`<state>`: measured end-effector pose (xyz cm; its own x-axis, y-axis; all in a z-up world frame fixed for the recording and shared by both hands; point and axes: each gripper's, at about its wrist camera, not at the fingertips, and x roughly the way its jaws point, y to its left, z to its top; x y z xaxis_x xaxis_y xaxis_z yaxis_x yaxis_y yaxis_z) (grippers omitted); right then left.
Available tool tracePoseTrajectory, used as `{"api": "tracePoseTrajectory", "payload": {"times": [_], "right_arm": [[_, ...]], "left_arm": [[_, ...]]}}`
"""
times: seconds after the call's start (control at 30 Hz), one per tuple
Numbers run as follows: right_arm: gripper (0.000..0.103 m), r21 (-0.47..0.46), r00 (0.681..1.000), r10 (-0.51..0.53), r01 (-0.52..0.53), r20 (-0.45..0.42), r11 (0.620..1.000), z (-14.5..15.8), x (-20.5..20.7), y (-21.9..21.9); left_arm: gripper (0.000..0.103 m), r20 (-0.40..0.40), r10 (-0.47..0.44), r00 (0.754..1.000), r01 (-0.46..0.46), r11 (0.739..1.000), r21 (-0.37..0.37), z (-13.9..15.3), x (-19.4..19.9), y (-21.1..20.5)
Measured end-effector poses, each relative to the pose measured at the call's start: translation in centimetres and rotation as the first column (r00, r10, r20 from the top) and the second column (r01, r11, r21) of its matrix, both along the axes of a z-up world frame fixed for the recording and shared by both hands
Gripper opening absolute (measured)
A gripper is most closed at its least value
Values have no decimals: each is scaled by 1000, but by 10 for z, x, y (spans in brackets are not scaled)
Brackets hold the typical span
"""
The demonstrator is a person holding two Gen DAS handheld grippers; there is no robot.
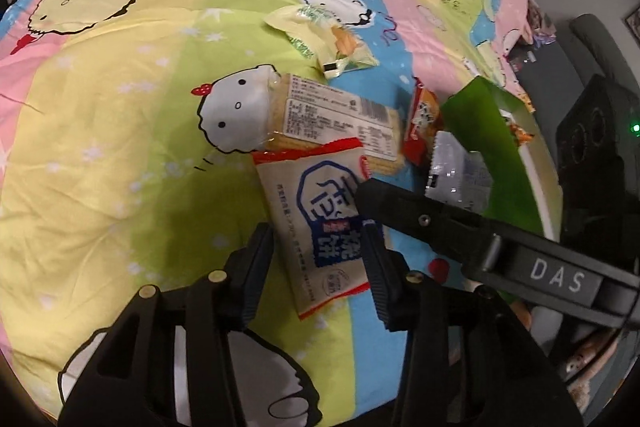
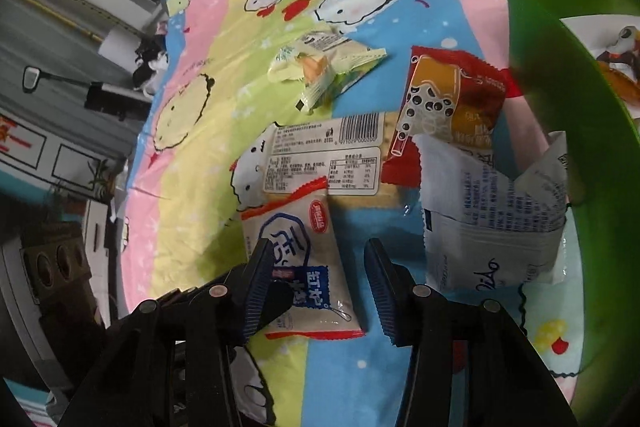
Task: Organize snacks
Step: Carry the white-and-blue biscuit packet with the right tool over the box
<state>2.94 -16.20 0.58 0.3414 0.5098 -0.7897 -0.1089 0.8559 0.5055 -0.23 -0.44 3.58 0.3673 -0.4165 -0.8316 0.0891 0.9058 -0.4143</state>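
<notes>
The left gripper [image 1: 320,267] stands with jaws apart astride the white-and-blue snack packet [image 1: 320,223], which lies lengthwise along the fingers on the cartoon bedspread [image 1: 120,147]. The right gripper [image 2: 316,287], jaws also apart, hangs over the same packet. Beyond lie four more packets; the silver one [image 2: 488,219] leans against the green bin [image 2: 600,187], whose contents are mostly hidden.

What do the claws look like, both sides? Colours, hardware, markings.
Left claw: matte black plastic frame, two flat fingers with ribbed dark-blue pads, round brass-coloured pins at the linkage joints. Right claw: same build, black frame, ribbed blue pads on the fingers, brass-coloured pins. Seen from the left wrist, the right unit's side carries a grey label reading "DAS". No cables or sleeves visible.
</notes>
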Motion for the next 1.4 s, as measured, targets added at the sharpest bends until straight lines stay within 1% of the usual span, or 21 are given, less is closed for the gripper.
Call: {"api": "tracePoseTrajectory", "payload": {"times": [0.07,0.13,0.2,0.27,0.37,0.47,0.63,0.8,0.97,1.1,1.2,1.33,1.4], "right_arm": [[50,-5,1000,7,-7,-2,1000,-2,1,2],[50,-2,1000,18,-18,0,1000,-3,1,5],[45,14,1000,28,-28,-4,999,-5,1,8],[44,-14,1000,30,-30,4,999,-6,1,12],[42,-41,1000,21,-20,12,999,-5,0,14],[42,-33,999,19,-18,27,999,1,-3,12],[42,-30,995,21,-19,96,999,21,-12,10],[42,-39,982,-4,12,190,999,49,-25,0],[42,-25,957,-28,36,288,999,78,-40,-13],[42,-1,926,-69,75,370,997,104,-57,-33],[42,5,902,-95,102,422,995,118,-68,-46],[42,15,866,-137,148,481,989,135,-84,-70],[42,28,853,-160,169,496,985,139,-88,-83]], "left_arm": [[41,-4,-11,1000,11,1000,7,-3,1,-3],[41,1,-17,1000,17,1000,22,-4,0,-6],[40,13,-19,1000,18,999,28,-4,0,-8],[37,22,-16,1000,16,999,31,-4,0,-8],[36,48,-20,999,17,998,56,-1,-2,-11],[36,84,-19,996,12,996,87,7,-6,-16],[36,171,-28,985,7,993,121,27,-12,-23],[36,249,-32,968,4,994,114,48,-19,-33],[37,345,-54,937,11,992,127,76,-31,-49],[37,424,-90,901,35,990,136,101,-43,-65],[37,482,-120,868,60,989,139,117,-53,-81],[37,528,-163,834,100,984,146,132,-60,-103],[37,540,-184,821,117,981,156,137,-61,-113]]}}
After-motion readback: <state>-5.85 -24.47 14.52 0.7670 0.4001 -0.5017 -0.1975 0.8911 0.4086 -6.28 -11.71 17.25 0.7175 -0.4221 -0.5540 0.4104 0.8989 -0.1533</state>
